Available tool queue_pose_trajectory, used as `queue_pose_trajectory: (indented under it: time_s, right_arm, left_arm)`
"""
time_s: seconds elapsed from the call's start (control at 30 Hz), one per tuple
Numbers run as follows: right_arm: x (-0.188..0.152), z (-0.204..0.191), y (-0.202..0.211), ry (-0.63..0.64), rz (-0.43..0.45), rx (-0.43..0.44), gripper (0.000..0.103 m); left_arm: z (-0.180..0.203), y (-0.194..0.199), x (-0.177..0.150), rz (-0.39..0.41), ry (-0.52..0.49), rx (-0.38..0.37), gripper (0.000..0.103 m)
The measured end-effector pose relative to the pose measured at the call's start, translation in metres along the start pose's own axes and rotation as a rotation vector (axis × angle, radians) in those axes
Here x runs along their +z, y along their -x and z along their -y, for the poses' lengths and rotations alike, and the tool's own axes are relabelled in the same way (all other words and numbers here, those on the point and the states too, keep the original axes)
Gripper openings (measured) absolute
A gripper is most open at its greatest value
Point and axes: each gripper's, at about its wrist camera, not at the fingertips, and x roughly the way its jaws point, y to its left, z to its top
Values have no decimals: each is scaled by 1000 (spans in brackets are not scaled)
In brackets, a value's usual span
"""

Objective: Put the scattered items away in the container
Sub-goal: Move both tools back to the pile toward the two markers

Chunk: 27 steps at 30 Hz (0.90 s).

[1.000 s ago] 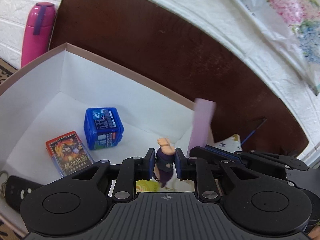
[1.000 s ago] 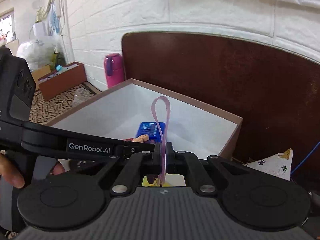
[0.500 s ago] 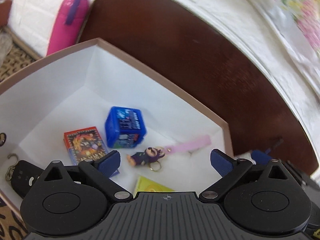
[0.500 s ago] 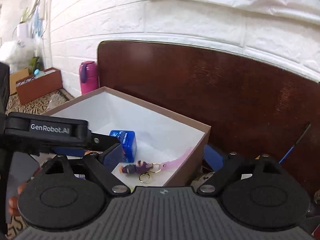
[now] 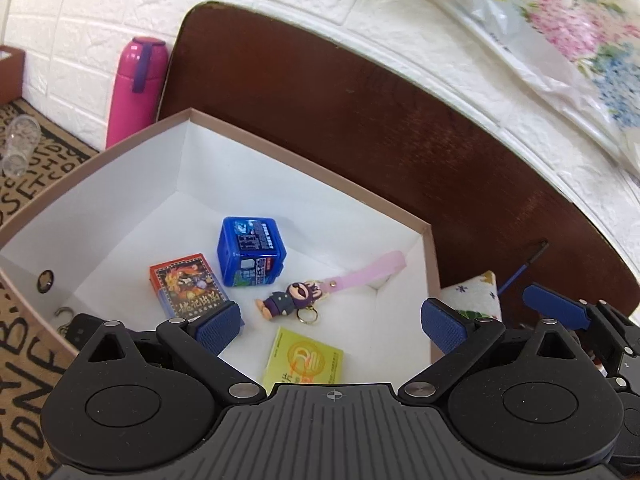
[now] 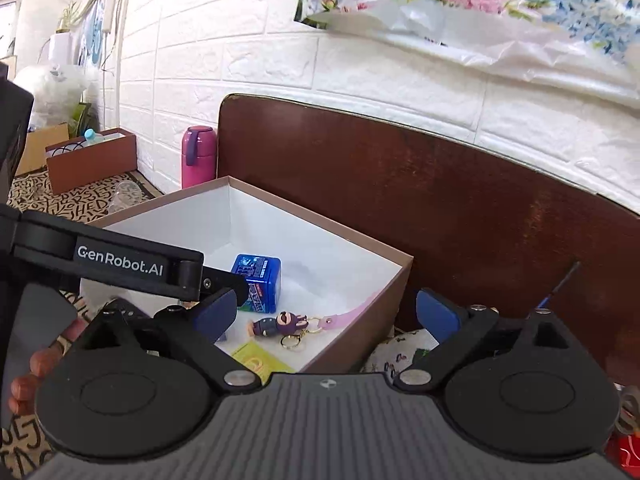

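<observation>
The white-lined brown box (image 5: 304, 168) holds a purple figure keychain (image 5: 286, 300) with a pink strap (image 5: 368, 272), lying flat on the floor. Around it lie a blue cube (image 5: 252, 252), a red card pack (image 5: 186, 288), a yellow packet (image 5: 304, 362) and a black key fob (image 5: 78, 330). My left gripper (image 5: 331, 326) stands open above the box's near side, with nothing touching its pads. My right gripper (image 6: 324, 315) hovers over the box's right wall (image 6: 360, 320). Its jaws are still opening, apart from the keychain (image 6: 276, 324).
A dark wooden board (image 5: 360, 120) leans on the white brick wall behind the box, with a pink flask (image 5: 136, 88) to its left. A patterned cloth (image 5: 476, 300) lies right of the box. A clear cup (image 5: 18, 144) rests on the lettered mat. A hand (image 6: 44, 364) grips the left tool.
Both grippers opened and let go of the keychain, the left of the figure, the right of the strap. It now lies in the box. Both grippers drew back and up.
</observation>
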Motion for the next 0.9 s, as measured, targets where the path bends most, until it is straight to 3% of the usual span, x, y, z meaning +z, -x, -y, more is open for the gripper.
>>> queue_pose_trajectory:
  time_s: [0.27, 0.57, 0.77, 0.9]
  right_arm:
    - [-16, -5, 47, -1, 17, 2, 99]
    - [-69, -28, 113, 47, 26, -26, 100]
    - [-130, -47, 143, 69, -80, 0, 100]
    - [-174, -69, 150, 97, -185, 10, 96]
  left_arm:
    - [16, 41, -33, 10, -43, -22, 102]
    - [26, 80, -104, -20, -90, -71, 103]
    - [16, 83, -166, -88, -25, -92, 103]
    - [3, 66, -191, -166, 32, -60, 102]
